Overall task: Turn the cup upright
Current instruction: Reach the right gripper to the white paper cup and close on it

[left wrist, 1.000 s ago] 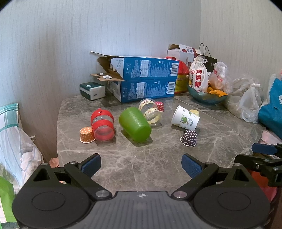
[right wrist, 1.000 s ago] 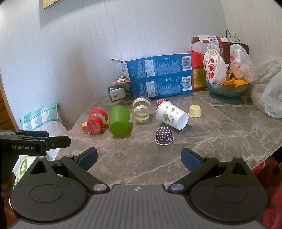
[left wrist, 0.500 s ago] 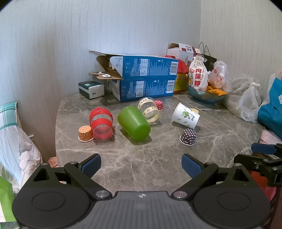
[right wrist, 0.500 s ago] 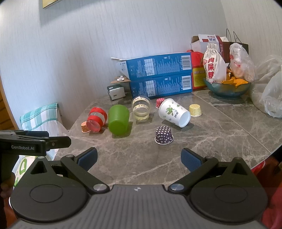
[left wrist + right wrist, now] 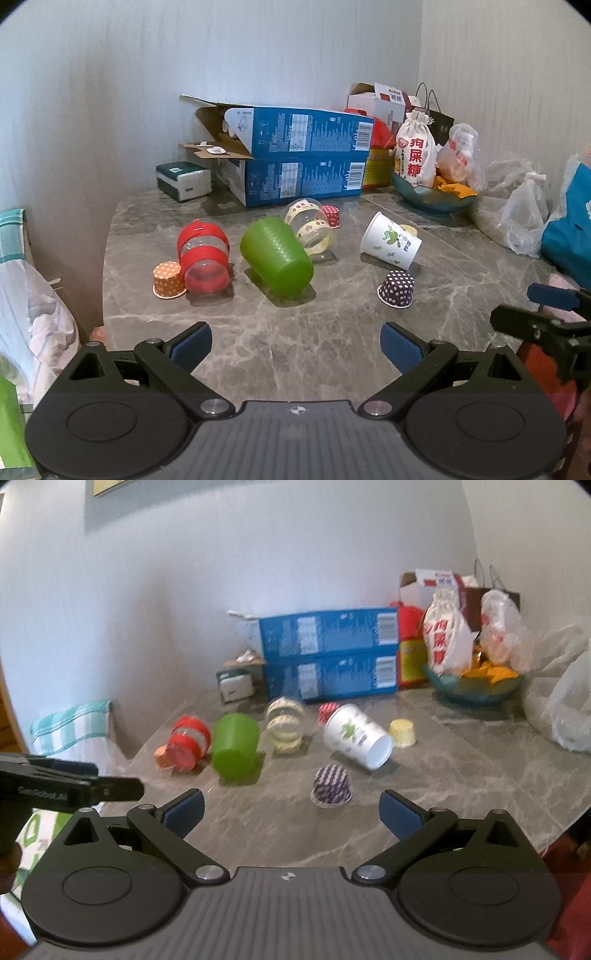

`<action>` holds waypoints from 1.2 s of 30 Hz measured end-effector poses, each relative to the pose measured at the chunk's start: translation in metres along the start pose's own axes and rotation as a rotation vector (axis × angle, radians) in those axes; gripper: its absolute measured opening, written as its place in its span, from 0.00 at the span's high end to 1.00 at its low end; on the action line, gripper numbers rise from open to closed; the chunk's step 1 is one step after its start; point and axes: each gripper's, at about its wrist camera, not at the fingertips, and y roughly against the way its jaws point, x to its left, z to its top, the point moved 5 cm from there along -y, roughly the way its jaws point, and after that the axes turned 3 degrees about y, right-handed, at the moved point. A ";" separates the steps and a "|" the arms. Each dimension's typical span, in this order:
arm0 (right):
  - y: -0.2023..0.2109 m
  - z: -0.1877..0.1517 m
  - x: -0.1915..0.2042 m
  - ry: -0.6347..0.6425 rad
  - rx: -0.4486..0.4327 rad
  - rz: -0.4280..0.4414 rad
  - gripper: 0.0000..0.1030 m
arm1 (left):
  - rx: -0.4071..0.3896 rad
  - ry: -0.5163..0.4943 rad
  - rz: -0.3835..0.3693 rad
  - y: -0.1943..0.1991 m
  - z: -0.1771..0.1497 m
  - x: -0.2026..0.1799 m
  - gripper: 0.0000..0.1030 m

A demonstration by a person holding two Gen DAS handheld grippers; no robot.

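Observation:
Several cups lie on a grey marble table (image 5: 295, 343). A green cup (image 5: 276, 256) (image 5: 234, 745), a red-banded clear cup (image 5: 204, 255) (image 5: 186, 745), a clear cup with yellow bands (image 5: 309, 230) (image 5: 285, 726) and a white printed paper cup (image 5: 390, 245) (image 5: 357, 735) lie on their sides. Small dotted cups stand upside down: purple (image 5: 396, 288) (image 5: 331, 785), orange (image 5: 168, 279), red (image 5: 330, 215), yellow (image 5: 403, 732). My left gripper (image 5: 295, 345) and right gripper (image 5: 291, 814) are both open and empty, near the table's front edge, short of the cups.
Two stacked blue boxes (image 5: 303, 158) and a tissue pack (image 5: 183, 181) stand at the back. A bowl (image 5: 432, 197) with bags and plastic bags (image 5: 524, 218) fill the back right. The right gripper shows at the left wrist view's right edge (image 5: 546, 314).
The right gripper has moved forward and slightly right toward the cups, its view blurred by motion. The left gripper has barely shifted. No cup has moved.

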 end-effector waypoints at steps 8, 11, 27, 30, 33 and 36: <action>-0.018 0.019 -0.017 -0.020 -0.011 0.000 0.01 | -0.009 0.023 -0.013 -0.020 0.015 0.008 0.04; -0.036 0.025 -0.025 -0.017 0.082 0.023 0.01 | -0.041 0.047 -0.033 -0.022 0.019 0.013 0.04; -0.207 0.061 -0.072 0.298 0.484 -0.011 0.09 | 0.019 0.066 -0.142 -0.051 0.012 0.018 0.00; -0.224 0.056 -0.070 0.341 0.551 0.014 0.10 | -0.002 0.083 -0.126 -0.049 0.011 0.027 0.00; -0.235 0.052 -0.068 0.369 0.587 0.021 0.12 | -0.013 0.117 -0.121 -0.048 0.010 0.036 0.00; -0.243 0.049 -0.067 0.381 0.620 0.026 0.25 | -0.009 0.133 -0.132 -0.049 0.009 0.039 0.00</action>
